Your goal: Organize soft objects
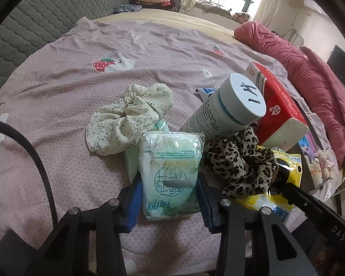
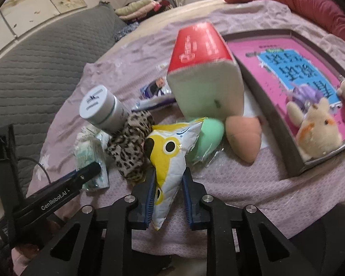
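Note:
My left gripper [image 1: 169,184] is shut on a pale green tissue pack [image 1: 171,172] lying on the pink bedspread. A cream floral scrunchie [image 1: 126,119] lies just beyond it. A leopard scrunchie [image 1: 241,161] lies to its right, under a tilted white bottle [image 1: 225,105]. My right gripper [image 2: 168,179] straddles a yellow and white pouch [image 2: 170,156] with its blue pads against both sides. The leopard scrunchie [image 2: 128,145], a green sponge [image 2: 207,135] and an orange sponge [image 2: 243,138] lie around the pouch. The left gripper [image 2: 89,172] and tissue pack [image 2: 92,156] show at the left.
A red and white box [image 2: 202,69] stands tilted behind the pile. A dark tray [image 2: 273,119] at the right holds a pink book [image 2: 287,69] and plush toys [image 2: 317,131]. A grey quilted headboard [image 1: 34,23] is at the left, a red duvet [image 1: 310,69] at the right.

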A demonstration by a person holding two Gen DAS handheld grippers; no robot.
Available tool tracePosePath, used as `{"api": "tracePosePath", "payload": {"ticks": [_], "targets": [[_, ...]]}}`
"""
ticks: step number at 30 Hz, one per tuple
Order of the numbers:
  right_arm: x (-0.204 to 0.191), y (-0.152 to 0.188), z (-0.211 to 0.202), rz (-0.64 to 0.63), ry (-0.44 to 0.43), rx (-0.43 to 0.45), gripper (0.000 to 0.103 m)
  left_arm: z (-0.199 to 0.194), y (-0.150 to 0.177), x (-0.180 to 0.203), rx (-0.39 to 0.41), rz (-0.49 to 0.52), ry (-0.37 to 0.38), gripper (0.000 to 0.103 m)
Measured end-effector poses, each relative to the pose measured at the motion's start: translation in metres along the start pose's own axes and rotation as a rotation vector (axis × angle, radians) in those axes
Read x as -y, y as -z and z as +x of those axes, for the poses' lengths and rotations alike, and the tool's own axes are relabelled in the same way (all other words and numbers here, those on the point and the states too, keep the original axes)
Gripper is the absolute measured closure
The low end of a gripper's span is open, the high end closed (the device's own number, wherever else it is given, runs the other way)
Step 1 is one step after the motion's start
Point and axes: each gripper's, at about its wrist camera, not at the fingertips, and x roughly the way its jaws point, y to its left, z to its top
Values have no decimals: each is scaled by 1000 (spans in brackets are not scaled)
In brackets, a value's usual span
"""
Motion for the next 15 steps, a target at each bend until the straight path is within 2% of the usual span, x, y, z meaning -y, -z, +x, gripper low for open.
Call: {"api": "tracePosePath", "payload": {"ticks": [7,15], "targets": [[5,-3,-17,-6,10,47,84,-21,-1,-4,56,-15,53,60],[3,-5,-44,-45,10,131,84,-39,0,6,90,9,66,60]]}}
